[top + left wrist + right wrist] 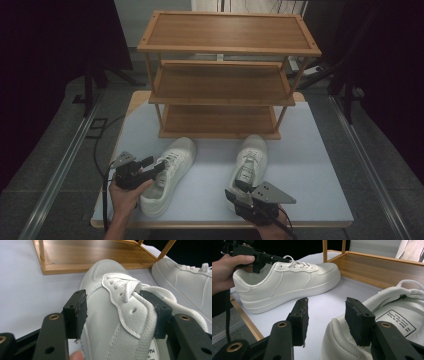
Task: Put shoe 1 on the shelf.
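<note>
Two white sneakers lie on the pale table (pixel 310 165) in front of a wooden rack. My left gripper (pixel 160 167) (pixel 116 302) straddles the left sneaker (pixel 177 152) (pixel 115 322) near its laces. One pad sits at the outer side and the other by the tongue, and I see no squeeze. The sneaker rests flat. My right gripper (pixel 240 186) (pixel 327 307) stands open at the heel of the right sneaker (pixel 252 152) (pixel 397 315). One pad is over the collar, and bare table shows beside the other.
The three-tier wooden rack (pixel 220 80) (pixel 382 267) stands at the back of the table, its shelves bare. The lowest shelf lies just beyond the sneakers' toes. A hand (pixel 227 270) holds the left gripper by the table's near edge. Dark floor and rails flank the table.
</note>
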### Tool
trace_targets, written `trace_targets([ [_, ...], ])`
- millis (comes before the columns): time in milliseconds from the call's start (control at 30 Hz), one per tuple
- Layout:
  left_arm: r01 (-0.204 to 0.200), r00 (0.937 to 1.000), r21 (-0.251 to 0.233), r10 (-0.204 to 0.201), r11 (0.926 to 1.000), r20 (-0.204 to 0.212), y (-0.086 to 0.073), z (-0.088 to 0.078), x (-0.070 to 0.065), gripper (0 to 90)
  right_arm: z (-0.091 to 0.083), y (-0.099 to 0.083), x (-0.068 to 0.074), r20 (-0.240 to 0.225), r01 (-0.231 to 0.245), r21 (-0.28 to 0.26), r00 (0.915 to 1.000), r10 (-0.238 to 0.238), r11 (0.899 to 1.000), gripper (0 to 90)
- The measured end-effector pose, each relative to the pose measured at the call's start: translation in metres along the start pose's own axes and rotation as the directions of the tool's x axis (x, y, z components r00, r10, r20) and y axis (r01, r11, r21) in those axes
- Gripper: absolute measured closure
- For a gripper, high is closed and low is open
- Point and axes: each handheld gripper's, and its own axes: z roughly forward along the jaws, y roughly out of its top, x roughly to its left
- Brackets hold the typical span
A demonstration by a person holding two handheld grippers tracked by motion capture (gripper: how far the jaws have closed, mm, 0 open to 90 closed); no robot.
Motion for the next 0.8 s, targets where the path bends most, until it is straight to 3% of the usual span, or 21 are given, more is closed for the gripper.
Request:
trace_targets([
  [433, -0.026, 0.9986, 0.019, 0.026, 0.9995, 0.046, -0.0046, 0.0011, -0.0003, 44.1, 0.0017, -0.0022, -0.0005, 0.004, 0.001, 0.01, 1.0, -0.001, 1.0, 52.6],
  [533, 0.008, 0.999, 0.006, -0.008, 0.9999, 0.044, -0.0039, 0.0027, 0.0037, 45.8, 0.0023, -0.0027, -0.0008, 0.004, -0.004, 0.011, 1.0, 0.004, 1.0, 52.6],
  [667, 0.014, 0.9968, -0.004, -0.014, 0.9999, 0.078, -0.0046, 0.0032, 0.0052, 53.8, 0.004, -0.0039, 0.0003, 0.0, -0.002, 0.018, 1.0, 0.002, 1.0, 52.5],
  [800, 0.01, 0.9976, -0.01, -0.009, 0.9999, 0.069, -0.0056, 0.003, 0.0052, 64.1, 0.0059, -0.0052, 0.0009, -0.001, -0.001, 0.024, 1.0, 0.001, 1.0, 52.3],
])
